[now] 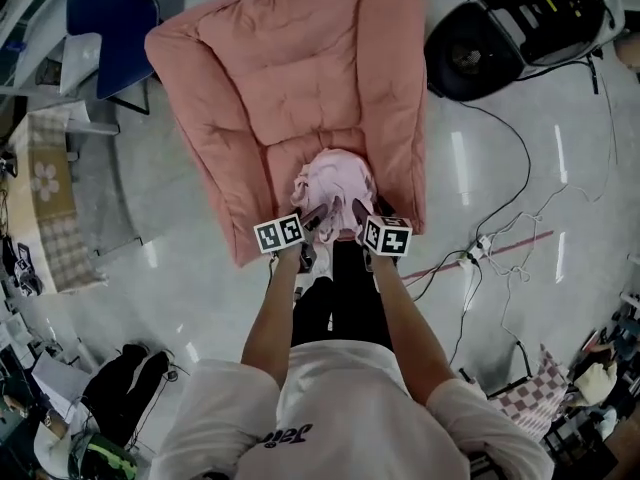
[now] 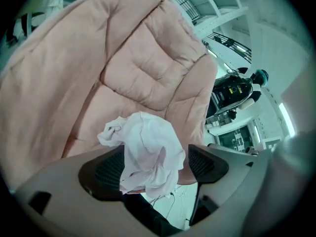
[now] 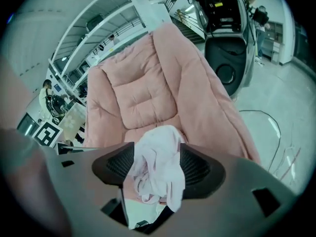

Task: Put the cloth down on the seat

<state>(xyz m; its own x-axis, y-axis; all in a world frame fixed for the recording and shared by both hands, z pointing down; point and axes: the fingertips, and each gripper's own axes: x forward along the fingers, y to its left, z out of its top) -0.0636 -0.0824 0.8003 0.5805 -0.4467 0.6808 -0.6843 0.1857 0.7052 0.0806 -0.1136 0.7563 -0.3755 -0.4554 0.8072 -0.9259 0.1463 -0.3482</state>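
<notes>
A crumpled pale pink cloth point(image 1: 333, 181) lies on the front of the salmon padded seat point(image 1: 300, 78). My left gripper point(image 1: 316, 218) and right gripper point(image 1: 358, 214) stand side by side at the cloth's near edge. In the left gripper view the cloth point(image 2: 148, 147) sits between the spread jaws of the left gripper point(image 2: 154, 166), leaning on the left pad point(image 2: 106, 169), with a gap to the right one. In the right gripper view the cloth point(image 3: 158, 164) bunches loosely between the wide jaws of the right gripper point(image 3: 157, 168), a fold drooping over the seat's front.
A black machine point(image 1: 500, 28) stands on the floor at the back right and a blue chair point(image 1: 110, 13) at the back left. Cables point(image 1: 490, 238) trail across the floor on the right. A checked mat point(image 1: 50, 198) lies on the left, and a dark bag point(image 1: 125, 378) nearer me on the left.
</notes>
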